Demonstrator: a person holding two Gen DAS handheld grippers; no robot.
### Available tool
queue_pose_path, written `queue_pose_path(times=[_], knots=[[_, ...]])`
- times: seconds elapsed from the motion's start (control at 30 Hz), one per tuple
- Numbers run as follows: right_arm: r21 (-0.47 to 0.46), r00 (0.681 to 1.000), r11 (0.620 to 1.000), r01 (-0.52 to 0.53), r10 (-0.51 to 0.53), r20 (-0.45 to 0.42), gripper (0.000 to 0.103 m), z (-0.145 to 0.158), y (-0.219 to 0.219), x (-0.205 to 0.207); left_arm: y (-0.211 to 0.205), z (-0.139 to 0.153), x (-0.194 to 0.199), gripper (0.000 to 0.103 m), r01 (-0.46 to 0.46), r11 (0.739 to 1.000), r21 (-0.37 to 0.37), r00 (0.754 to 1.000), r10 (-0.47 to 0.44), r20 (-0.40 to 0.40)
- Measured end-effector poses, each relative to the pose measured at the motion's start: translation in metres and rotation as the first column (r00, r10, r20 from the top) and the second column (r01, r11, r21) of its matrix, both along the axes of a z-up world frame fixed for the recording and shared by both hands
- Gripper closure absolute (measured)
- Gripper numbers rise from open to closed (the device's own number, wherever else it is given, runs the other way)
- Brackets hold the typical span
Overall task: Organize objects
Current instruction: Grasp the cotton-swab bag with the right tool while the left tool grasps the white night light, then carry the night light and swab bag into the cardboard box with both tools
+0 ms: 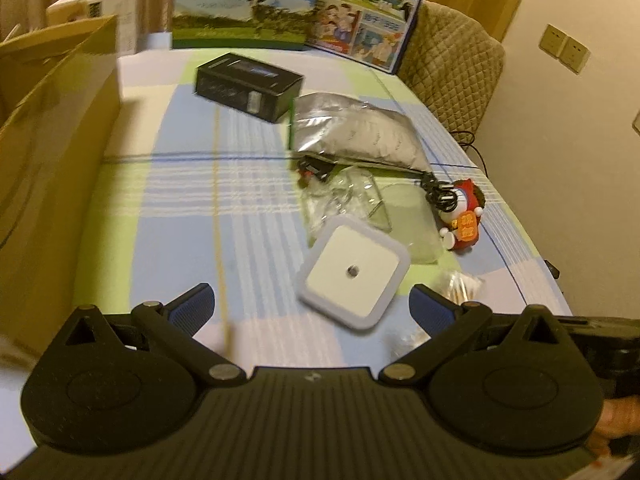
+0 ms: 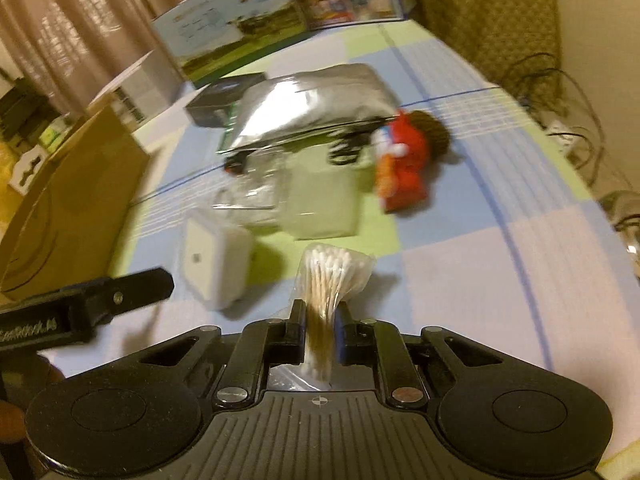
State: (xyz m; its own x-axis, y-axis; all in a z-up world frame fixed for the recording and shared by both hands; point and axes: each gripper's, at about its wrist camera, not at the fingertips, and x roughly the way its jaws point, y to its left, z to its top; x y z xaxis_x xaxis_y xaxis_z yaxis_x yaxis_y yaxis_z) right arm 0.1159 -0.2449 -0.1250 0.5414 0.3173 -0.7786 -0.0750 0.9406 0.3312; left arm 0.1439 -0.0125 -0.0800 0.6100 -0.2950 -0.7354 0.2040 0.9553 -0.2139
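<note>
The right gripper [image 2: 319,330] is clamping a clear bag of cotton swabs [image 2: 328,280] between its narrowed jaws, the white swab tips fanning out beyond the pads toward the centre of the right wrist view and the bag's tail trailing back into the gripper body. The left gripper [image 1: 312,304] is standing wide, holding nothing, its blue-padded fingers [image 1: 196,306] spread to either side of a white square night light [image 1: 354,274] that is lying on the bench [image 1: 192,208] just ahead, tilted in the lower centre of the left wrist view; contact cannot be told. In the right wrist view part of the left gripper is reaching in from the lower left edge, just beside the night light. A fingertip is showing at the lower right edge of the left wrist view. At centre frame a silver foil pouch [image 1: 352,128] is lying on the checked cloth, with crumpled clear plastic packaging [image 1: 352,200] below it and a red and white figurine [image 1: 464,216] to the right. A black box [image 1: 248,84] is sitting above the pouch. A brown cardboard box [image 1: 52,152] is filling the left of the frame. Two printed cartons [image 1: 248,4] are standing along the top.
</note>
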Motion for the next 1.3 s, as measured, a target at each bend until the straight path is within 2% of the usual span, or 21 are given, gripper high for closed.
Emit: queue_pose_path(times=[0.07, 0.13, 0.2, 0.33, 0.47, 0.77, 0.9, 1.1, 1.3], knots=[[-0.007, 1.0, 1.0, 0.013, -0.013, -0.002, 0.093, 0.0, -0.009, -0.001, -0.012, -0.004, 0.006, 0.002, 0.049, 0.999, 0.02, 0.998, -0.05, 0.026], [-0.009, 1.0, 1.0, 0.025, -0.026, -0.003, 0.093, 0.0, -0.017, -0.002, -0.025, -0.007, 0.011, 0.007, 0.111, 0.992, 0.066, 0.992, -0.115, 0.054], [-0.012, 0.999, 0.999, 0.035, -0.035, -0.002, 0.093, 0.0, -0.021, -0.003, -0.035, -0.012, 0.017, 0.011, 0.176, 0.977, 0.121, 0.98, -0.186, 0.071], [-0.002, 0.999, 0.999, 0.044, -0.044, 0.003, 0.093, -0.001, -0.024, -0.004, -0.044, -0.016, 0.023, 0.017, 0.245, 0.951, 0.189, 0.961, -0.264, 0.082], [0.001, 0.999, 0.999, 0.054, -0.054, 0.005, 0.093, -0.002, -0.024, -0.004, -0.05, -0.023, 0.027, 0.039, 0.296, 0.931, 0.214, 0.948, -0.313, 0.051], [0.007, 0.998, 0.998, 0.059, -0.059, 0.012, 0.094, 0.004, -0.023, -0.009, -0.044, -0.017, 0.01, 0.041, 0.257, 0.948, 0.188, 0.964, -0.266, 0.026], [0.006, 0.998, 0.998, 0.057, -0.057, 0.035, 0.095, 0.016, -0.02, -0.017, -0.036, -0.006, -0.003, 0.041, 0.227, 0.964, 0.14, 0.973, -0.231, 0.013], [0.028, 0.996, 0.999, 0.02, -0.023, 0.088, 0.095, 0.05, -0.005, -0.03, -0.015, 0.034, -0.022, 0.041, 0.165, 0.98, 0.111, 0.983, -0.172, 0.058], [0.081, 0.979, 0.991, -0.109, 0.093, 0.184, 0.095, 0.097, 0.044, -0.032, 0.026, 0.091, -0.036, 0.041, 0.089, 0.987, 0.132, 0.984, -0.108, 0.143]])
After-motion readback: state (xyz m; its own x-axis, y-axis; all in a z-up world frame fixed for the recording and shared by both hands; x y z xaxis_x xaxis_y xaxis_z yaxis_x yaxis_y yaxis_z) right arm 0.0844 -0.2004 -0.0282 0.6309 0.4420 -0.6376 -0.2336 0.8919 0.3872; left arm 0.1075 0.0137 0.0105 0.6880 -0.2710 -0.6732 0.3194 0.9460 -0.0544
